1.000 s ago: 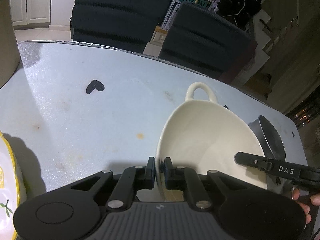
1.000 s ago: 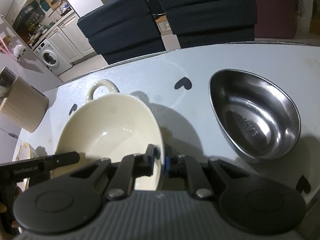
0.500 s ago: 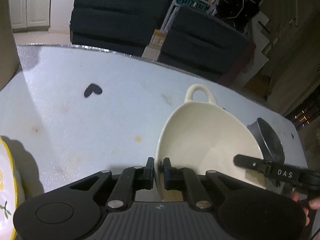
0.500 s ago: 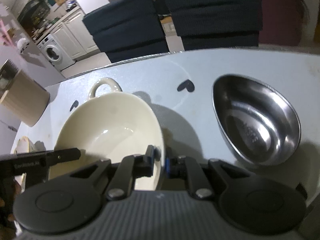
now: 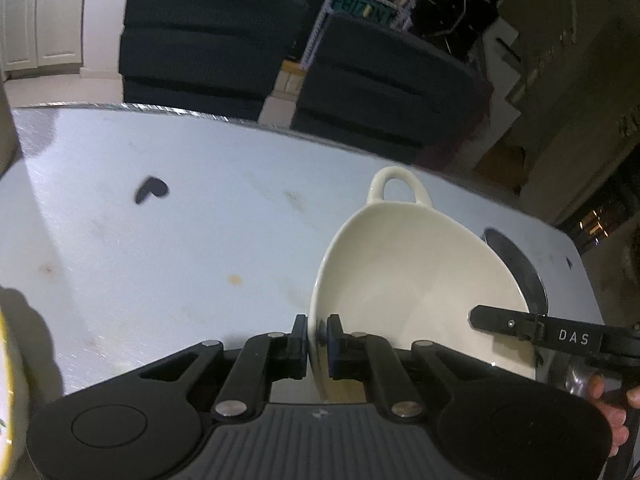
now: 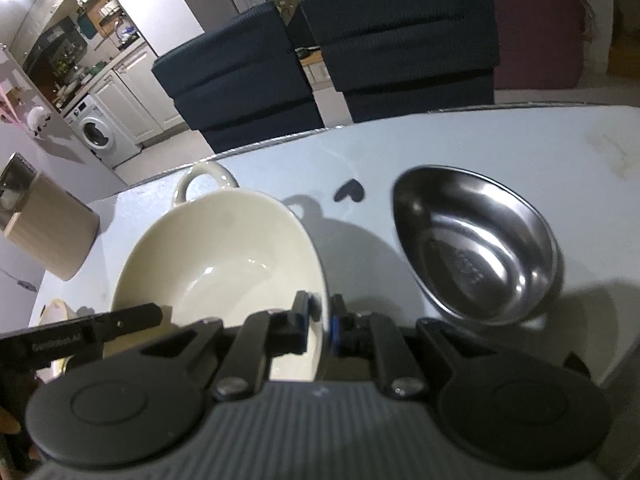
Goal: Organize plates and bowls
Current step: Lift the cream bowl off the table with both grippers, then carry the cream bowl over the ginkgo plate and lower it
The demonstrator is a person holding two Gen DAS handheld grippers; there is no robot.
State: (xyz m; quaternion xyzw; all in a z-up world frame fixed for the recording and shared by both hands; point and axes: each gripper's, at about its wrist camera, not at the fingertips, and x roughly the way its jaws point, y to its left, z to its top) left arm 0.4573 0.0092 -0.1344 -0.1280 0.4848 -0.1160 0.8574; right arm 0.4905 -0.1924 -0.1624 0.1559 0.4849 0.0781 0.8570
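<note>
Fingers of both grippers still clamped on cream bowl [image 5: 416, 280] rim, unmoved, steel bowl [image 6: 476, 240] beside.

A home – a pale dining table [image 6: 520, 136] with dark upholstered chairs [image 6: 400, 32] behind it opens onto a kitchen with white cabinets [image 6: 132, 92], a washing machine [image 6: 96, 134] and crowded shelves [image 6: 60, 60]
</note>
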